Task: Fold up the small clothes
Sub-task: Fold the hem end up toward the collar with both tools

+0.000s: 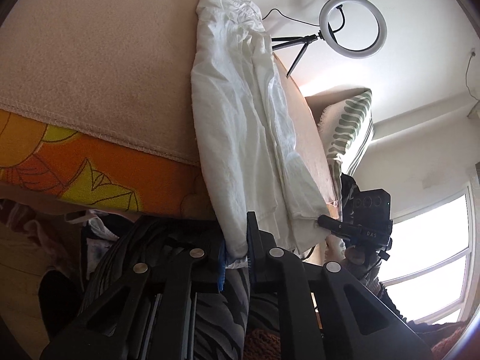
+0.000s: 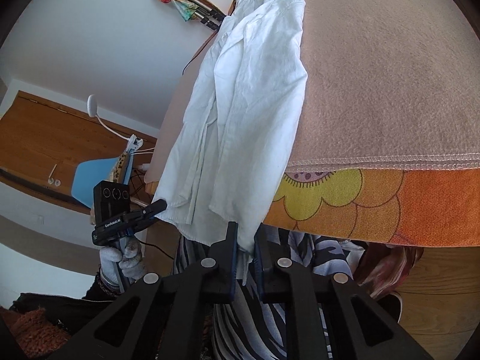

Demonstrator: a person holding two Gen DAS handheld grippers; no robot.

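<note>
A white garment [image 1: 240, 126] lies stretched out in a long strip on the beige blanket [image 1: 90, 60] over the table. It also shows in the right wrist view [image 2: 240, 114]. My left gripper [image 1: 237, 255] is shut on one near corner of the garment, off the table's front edge. My right gripper [image 2: 244, 246] is shut on the other near corner. Each gripper shows in the other's view: the right one [image 1: 325, 220] and the left one [image 2: 159, 205], both pinching the hem.
An orange flowered cloth [image 2: 375, 207] hangs under the blanket at the table's front edge. A ring light on a tripod [image 1: 352, 25] stands at the far edge. A green striped cushion [image 1: 348, 126] and a window [image 1: 429, 240] are beside the table. A blue chair [image 2: 96, 180] stands off to the side.
</note>
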